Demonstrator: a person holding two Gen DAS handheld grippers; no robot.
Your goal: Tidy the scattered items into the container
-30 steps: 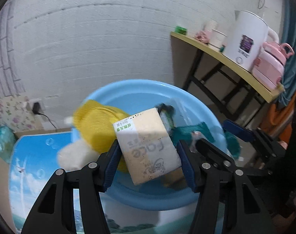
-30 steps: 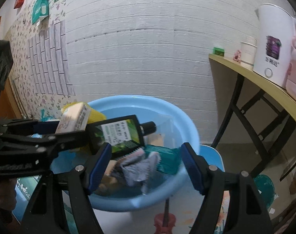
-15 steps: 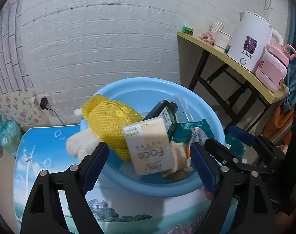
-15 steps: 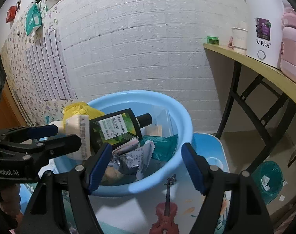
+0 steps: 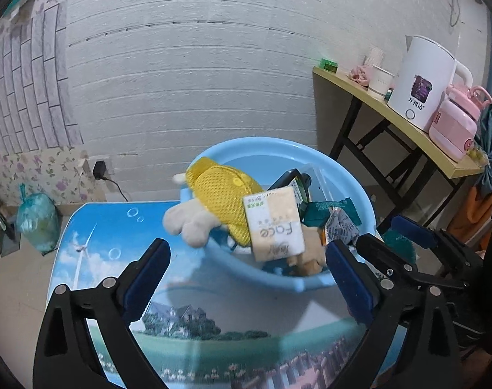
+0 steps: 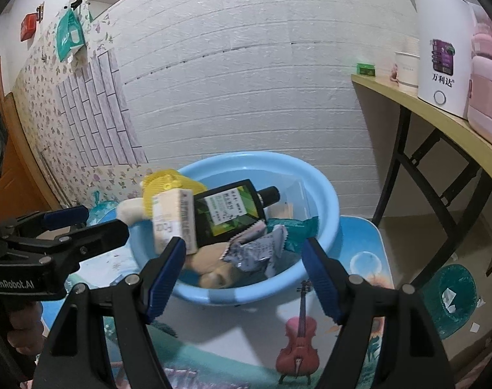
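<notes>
A light blue basin (image 5: 340, 175) (image 6: 323, 194) stands on a small picture-printed table (image 5: 116, 227) (image 6: 359, 249). In it lie a beige tissue pack (image 5: 275, 223) (image 6: 171, 220), a dark green bottle (image 6: 229, 210) (image 5: 289, 180), a yellow-clad plush toy (image 5: 223, 194) (image 6: 161, 183) hanging over the rim, and crumpled snack wrappers (image 6: 259, 253) (image 5: 340, 227). My left gripper (image 5: 247, 259) is open and empty, in front of the basin. My right gripper (image 6: 244, 256) is open and empty, just before the basin's near rim.
A wooden side table (image 5: 392, 120) at the right holds a white kettle (image 5: 421, 81) and a pink container (image 5: 456, 123). A white brick wall stands behind. A green bag (image 5: 37, 220) sits on the floor at left. The left gripper also shows in the right wrist view (image 6: 58, 240).
My left gripper let go of the tissue pack, which now rests in the basin. Both grippers have drawn back from the basin, jaws open.
</notes>
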